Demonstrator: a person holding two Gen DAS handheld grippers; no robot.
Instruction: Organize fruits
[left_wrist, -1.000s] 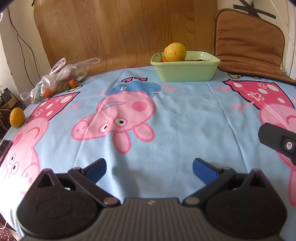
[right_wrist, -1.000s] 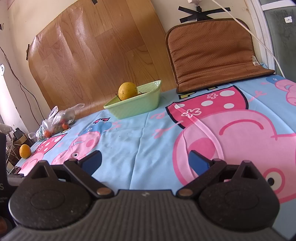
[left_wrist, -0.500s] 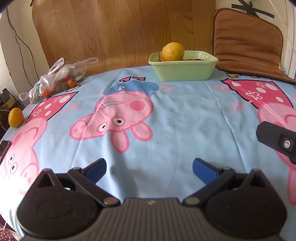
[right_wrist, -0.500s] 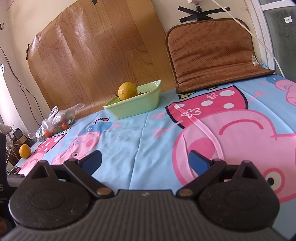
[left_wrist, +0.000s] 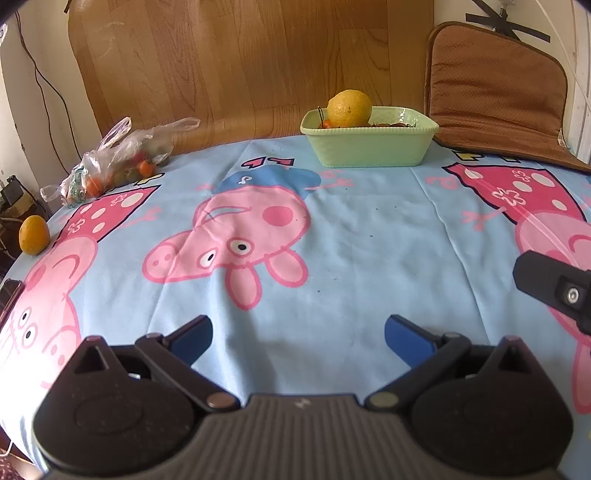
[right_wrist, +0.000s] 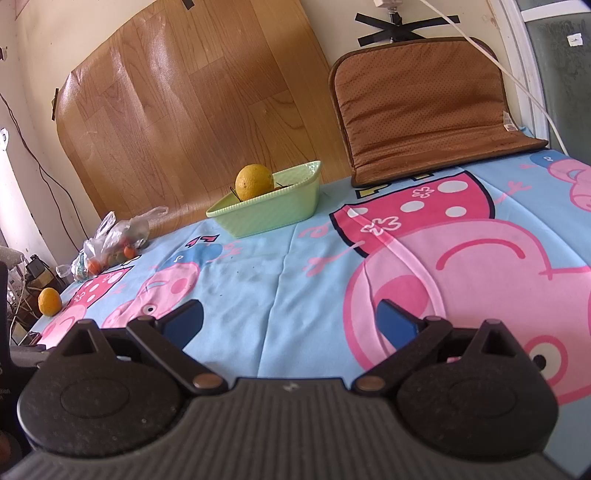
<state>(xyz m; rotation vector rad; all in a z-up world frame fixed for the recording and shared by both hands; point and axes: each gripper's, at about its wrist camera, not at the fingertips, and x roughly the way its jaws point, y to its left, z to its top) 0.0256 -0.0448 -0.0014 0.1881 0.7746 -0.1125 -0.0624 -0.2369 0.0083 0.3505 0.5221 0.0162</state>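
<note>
While both the left gripper (left_wrist: 298, 338) and right gripper (right_wrist: 290, 320) gape empty, the bowl (left_wrist: 369, 147) rim hides small fruit beside the orange (left_wrist: 349, 107); bag (left_wrist: 118, 162) contents blur.

You're in a home, a lived-in room rather than a lab or shop. The worktop (left_wrist: 369, 236) wears a child's cartoon-pig cloth in pale blue and pink. Behind the green dish (left_wrist: 369, 147) a sheet of wood-grain flooring vinyl (left_wrist: 240, 59) leans on a cream wall; just right of the dish, a brown padded seat cushion (left_wrist: 495, 85) is propped up. Left of the dish, a thin shopping bag of small fruit (left_wrist: 114, 162) slumps by the wall. Far left of the dish, past the cloth's edge: loose cables and household clutter (right_wrist: 26, 273). Black tape (right_wrist: 402, 27) crosses the wall above the cushion.
</note>
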